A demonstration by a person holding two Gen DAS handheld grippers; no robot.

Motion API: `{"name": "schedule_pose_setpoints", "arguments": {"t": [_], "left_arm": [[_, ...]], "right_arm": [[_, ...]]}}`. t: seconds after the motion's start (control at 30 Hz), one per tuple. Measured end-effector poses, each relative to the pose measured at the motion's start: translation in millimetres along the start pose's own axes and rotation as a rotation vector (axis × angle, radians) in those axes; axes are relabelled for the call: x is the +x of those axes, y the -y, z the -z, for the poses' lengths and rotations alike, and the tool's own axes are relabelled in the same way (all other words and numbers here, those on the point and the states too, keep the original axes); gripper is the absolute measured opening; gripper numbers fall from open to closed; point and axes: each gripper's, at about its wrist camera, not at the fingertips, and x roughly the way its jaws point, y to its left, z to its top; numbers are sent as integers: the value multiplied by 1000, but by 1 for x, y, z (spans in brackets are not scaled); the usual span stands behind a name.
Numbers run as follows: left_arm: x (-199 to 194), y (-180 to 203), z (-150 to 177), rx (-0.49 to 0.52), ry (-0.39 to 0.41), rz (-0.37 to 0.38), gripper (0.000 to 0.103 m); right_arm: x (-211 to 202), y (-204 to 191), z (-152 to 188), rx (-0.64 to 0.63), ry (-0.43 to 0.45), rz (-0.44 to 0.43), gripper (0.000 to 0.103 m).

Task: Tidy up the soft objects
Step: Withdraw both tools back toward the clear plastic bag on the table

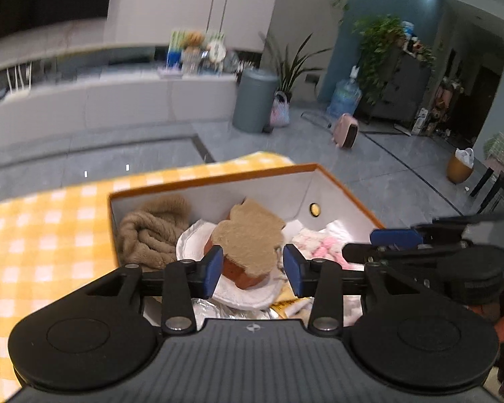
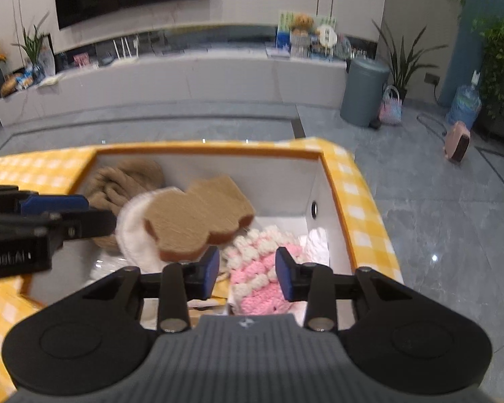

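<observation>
- An orange-rimmed box (image 2: 329, 181) is seen on a desk covered by a yellow checked cloth (image 2: 363, 208); soft items are already gathered inside it.
- A bear-shaped sponge (image 2: 198, 218), tan on top with a reddish-brown edge, lies tilted on a white round pad (image 2: 131, 235) near the middle of the box.
- A brown plush bundle (image 1: 151, 231) is packed at 10 o'clock; a pink-and-white knitted piece (image 2: 262, 278) lies at 4 o'clock.
- The left hand-held gripper (image 1: 253, 268) is held part open, its blue pads flanking the sponge; no contact can be confirmed, so nothing is judged to be gripped.
- The right hand-held gripper (image 2: 247, 273) is likewise part open and empty, poised over the knitted piece.
- If the sponge is to be seated, it is best pressed flat and released gently, so that the pad beneath is not dragged.
- The knitted piece should be pinched by its bulk, not by a loose loop, lest it unravel or snag.
</observation>
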Motion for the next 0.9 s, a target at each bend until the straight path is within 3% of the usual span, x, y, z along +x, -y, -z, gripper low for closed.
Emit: {"name": "schedule_pose_setpoints", "arguments": {"t": [0.2,0.43,0.73,0.9], "left_arm": [[-48,21,14,76,57,-20,49],[-91,32,39,120,118,-36,53],[-125,25,86,132,121,-50,61],[-136,8,112,87,103,-60,62]], "right_arm": [[-57,-15,14,11,102,5,50],[-115,-38,66,59,227,64,66],[-147,-70,129,157,272,82,73],[-152,-91,152,178,285,96,74]]}}
